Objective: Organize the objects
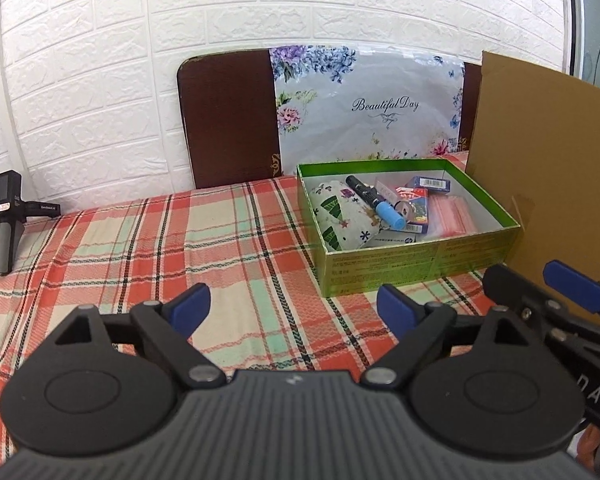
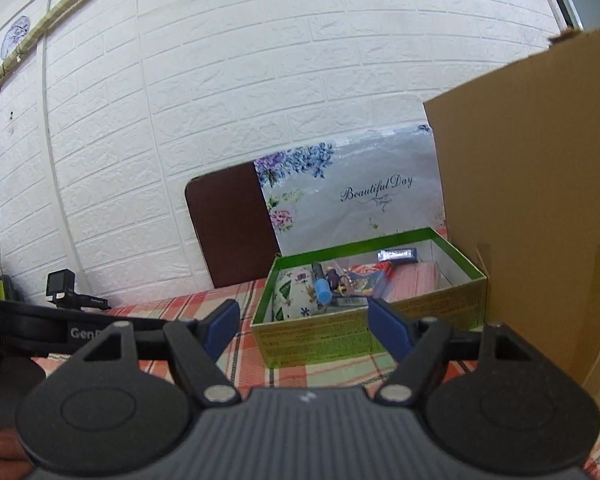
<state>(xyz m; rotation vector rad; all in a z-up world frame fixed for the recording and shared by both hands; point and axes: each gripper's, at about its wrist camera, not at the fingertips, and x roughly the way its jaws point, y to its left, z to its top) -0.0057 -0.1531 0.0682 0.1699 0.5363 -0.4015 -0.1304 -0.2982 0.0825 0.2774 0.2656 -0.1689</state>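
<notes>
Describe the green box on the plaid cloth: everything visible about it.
The green box is a shallow, lidless rectangular carton, apparently printed cardboard with a white interior. It sits flat on the plaid tablecloth, close beside the cardboard sheet. Inside lie a patterned fabric pouch, a black flashlight with a blue end, small packets and pink bags. Neither gripper touches it.

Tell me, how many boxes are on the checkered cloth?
2: the green box holding small things, and the tall brown cardboard box right beside it. More may be hidden behind that.
</notes>
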